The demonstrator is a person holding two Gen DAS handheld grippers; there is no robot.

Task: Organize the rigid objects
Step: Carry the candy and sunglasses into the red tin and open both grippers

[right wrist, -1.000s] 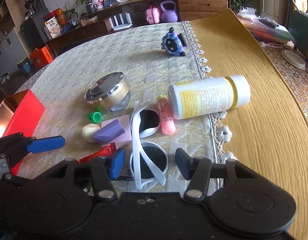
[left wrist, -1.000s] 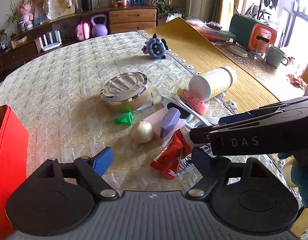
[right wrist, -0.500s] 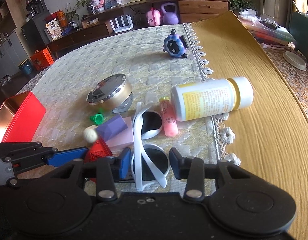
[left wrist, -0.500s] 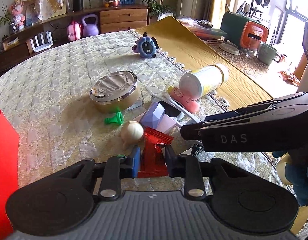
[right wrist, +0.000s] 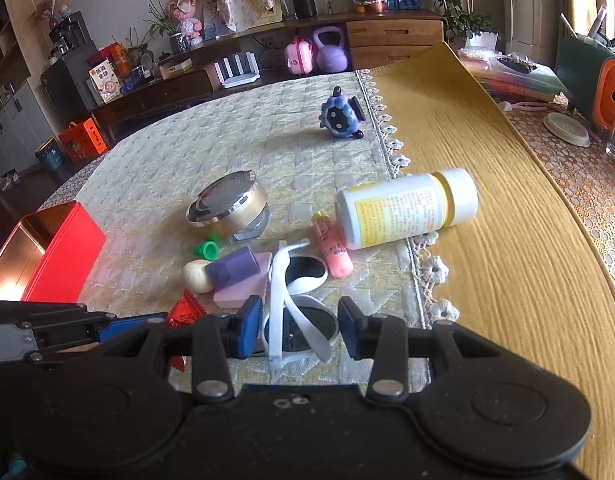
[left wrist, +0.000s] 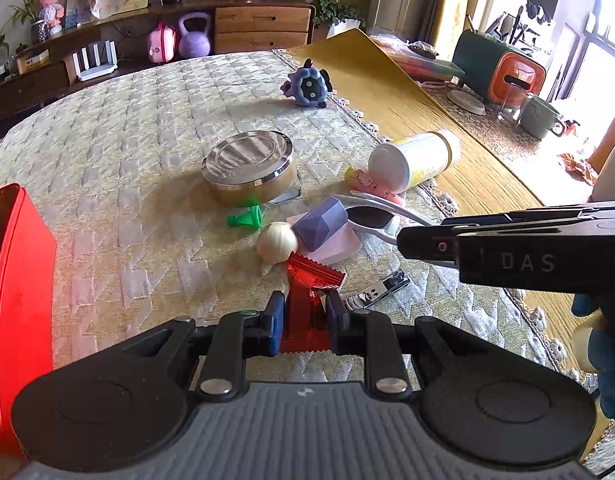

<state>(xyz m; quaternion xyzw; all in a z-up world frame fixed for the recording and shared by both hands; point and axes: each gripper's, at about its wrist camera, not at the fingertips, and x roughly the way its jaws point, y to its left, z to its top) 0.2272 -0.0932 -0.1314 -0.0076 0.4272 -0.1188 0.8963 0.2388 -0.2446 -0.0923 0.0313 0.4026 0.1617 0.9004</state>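
My left gripper (left wrist: 305, 312) is shut on a red snack packet (left wrist: 309, 300), held just above the cream tablecloth; the packet's tip also shows in the right wrist view (right wrist: 185, 310). My right gripper (right wrist: 299, 322) is open with its fingers on either side of the white sunglasses (right wrist: 297, 308) lying on the cloth. Close by lie a garlic bulb (left wrist: 276, 242), a purple block (left wrist: 321, 224) on a pink pad (right wrist: 243, 294), a green cap (left wrist: 245, 218), a nail clipper (left wrist: 377, 290), a pink tube (right wrist: 333, 250) and a white bottle (right wrist: 407, 208) on its side.
A red tin box (right wrist: 47, 252) stands open at the left edge of the table. A round gold tin with a steel lid (left wrist: 249, 166) sits mid-table. A blue plush toy (right wrist: 341, 114) is farther back. A mustard cloth (right wrist: 487, 200) covers the right side.
My left gripper moved in from open, closed on the red packet and lifted it slightly. My right gripper's fingers narrowed a little around the sunglasses.
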